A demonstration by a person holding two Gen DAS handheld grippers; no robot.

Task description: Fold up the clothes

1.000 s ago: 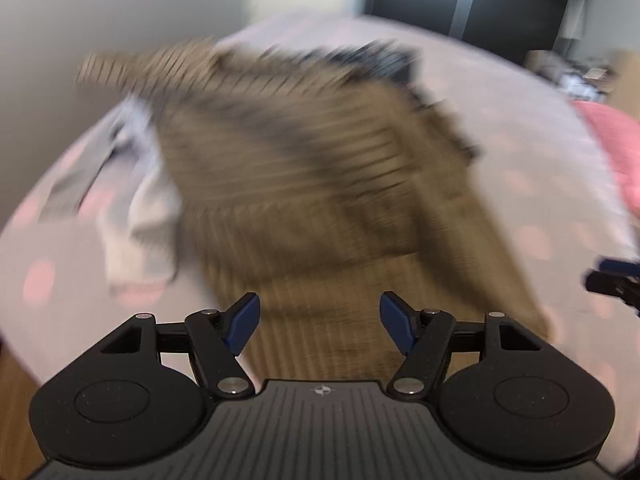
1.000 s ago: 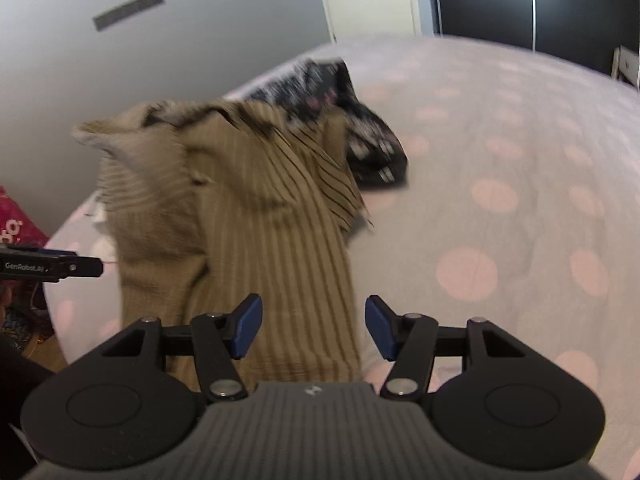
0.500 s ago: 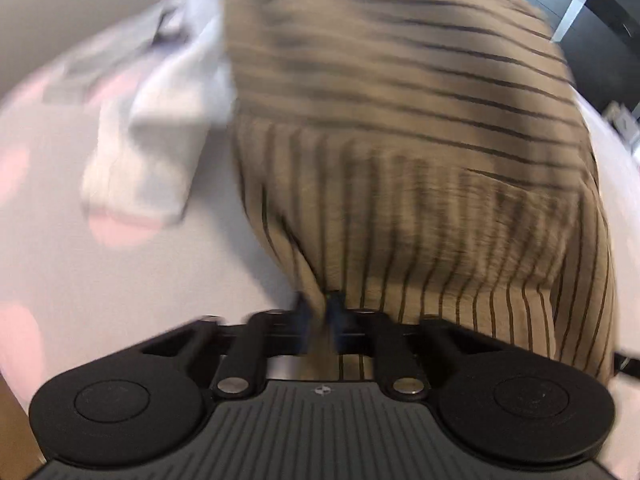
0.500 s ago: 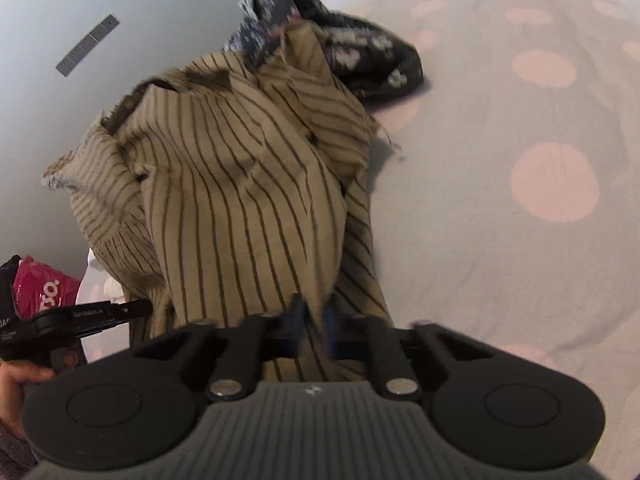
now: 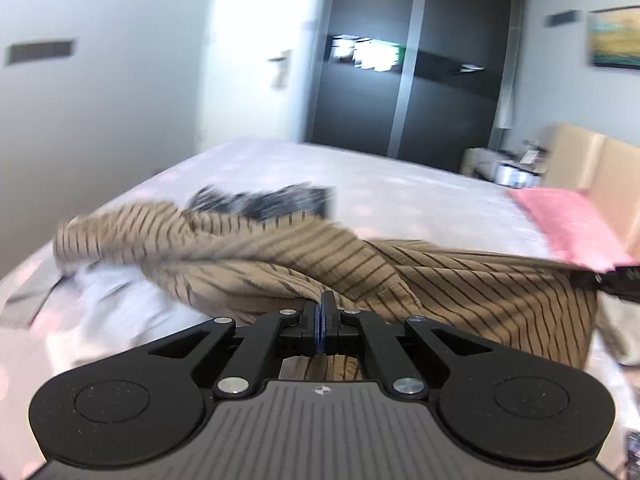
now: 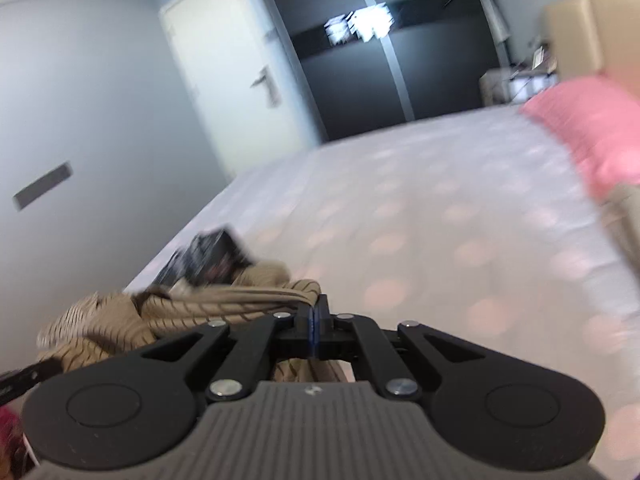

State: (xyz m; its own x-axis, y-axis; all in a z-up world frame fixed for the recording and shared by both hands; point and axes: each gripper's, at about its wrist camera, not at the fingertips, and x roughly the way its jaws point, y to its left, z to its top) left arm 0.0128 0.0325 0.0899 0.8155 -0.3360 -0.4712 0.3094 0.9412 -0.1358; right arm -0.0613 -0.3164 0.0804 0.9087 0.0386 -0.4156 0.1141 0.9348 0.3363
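Observation:
A tan garment with thin dark stripes (image 5: 460,280) is lifted off the bed and stretched between both grippers. My left gripper (image 5: 323,304) is shut on one edge of it, the cloth bunching just past the blue pads. The right gripper's tip (image 5: 618,278) shows at the far right of the left wrist view, holding the other end. In the right wrist view my right gripper (image 6: 317,316) is shut on the striped garment (image 6: 168,316), which trails away to the left. The left gripper's black tip (image 6: 24,376) shows at the left edge there.
A dark floral garment (image 5: 264,202) lies on the bed behind the striped one, also seen as the dark garment (image 6: 208,256). A white cloth (image 5: 116,300) lies at the left. The bedspread (image 6: 440,232) has pink dots; a pink pillow (image 5: 568,224) sits by the headboard.
Both grippers went from open above the garment to shut on its edge, then rose and tilted up, lifting the striped cloth off the bed. The room's far wall has come into view.

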